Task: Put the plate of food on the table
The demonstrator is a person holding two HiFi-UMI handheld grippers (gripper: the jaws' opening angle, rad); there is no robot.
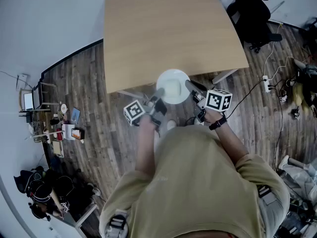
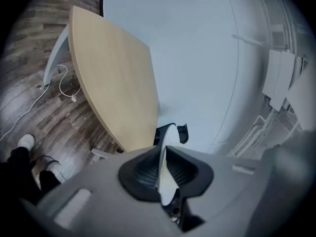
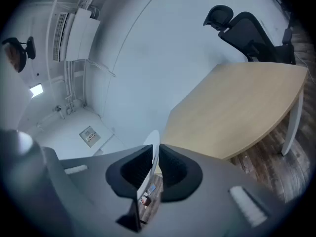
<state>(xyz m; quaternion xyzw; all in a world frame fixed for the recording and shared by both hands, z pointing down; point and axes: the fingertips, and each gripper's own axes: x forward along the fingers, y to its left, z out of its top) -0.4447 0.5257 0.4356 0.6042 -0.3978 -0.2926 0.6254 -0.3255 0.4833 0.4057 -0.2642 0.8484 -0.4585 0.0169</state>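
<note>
A white plate (image 1: 173, 87) hangs over the near edge of the light wooden table (image 1: 163, 29), held from both sides. What lies on it looks only pale from above. My left gripper (image 1: 157, 102) is shut on its left rim; in the left gripper view the plate (image 2: 167, 179) stands edge-on between the pads of the left gripper (image 2: 162, 157), with the table (image 2: 113, 78) ahead. My right gripper (image 1: 194, 90) is shut on the right rim. The right gripper view shows the plate (image 3: 154, 143) pinched in the right gripper (image 3: 154, 154), and the table (image 3: 237, 107) lies ahead to the right.
A black office chair (image 1: 252, 14) stands at the table's far right corner, also visible as the chair (image 3: 247, 23). Cables and a power strip (image 1: 270, 83) lie on the wood floor at right. Boxes and clutter (image 1: 59, 128) sit at left. The person's shoe (image 2: 24, 142) is below.
</note>
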